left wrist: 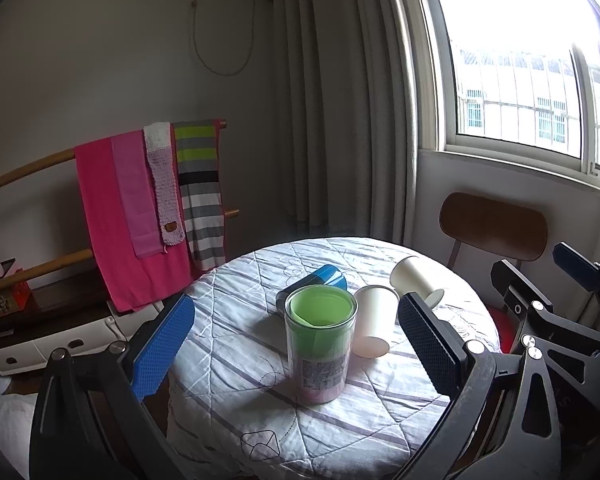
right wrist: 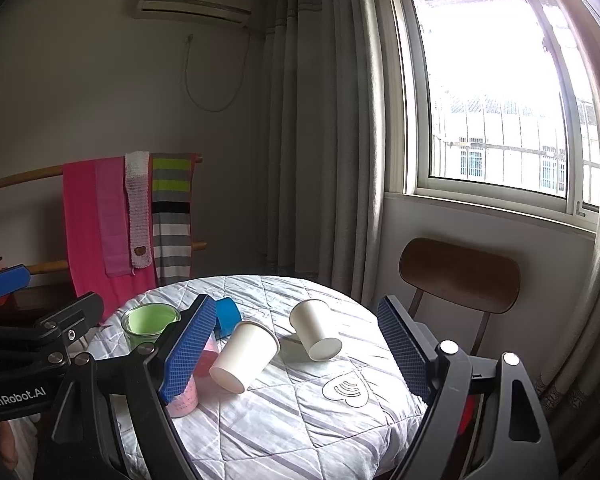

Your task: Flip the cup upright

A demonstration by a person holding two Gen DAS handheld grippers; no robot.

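Note:
Two white paper cups lie tipped on the round quilted table (right wrist: 300, 432). The nearer cup (right wrist: 245, 357) (left wrist: 374, 326) has its bottom toward me. The farther cup (right wrist: 315, 334) (left wrist: 414, 280) lies on its side too. A clear upright jar with a green liner (left wrist: 320, 344) (right wrist: 150, 322) stands at the middle. My left gripper (left wrist: 296, 348) is open around the jar's width, short of it, holding nothing. My right gripper (right wrist: 296, 356) is open and empty, above the table with both cups between its fingers' lines.
A blue cylinder (left wrist: 326, 276) (right wrist: 226, 317) lies behind the jar. A brown chair (right wrist: 458, 276) stands at the table's far right under the window. A rack with pink and striped towels (left wrist: 148, 208) stands left. Grey curtains hang behind.

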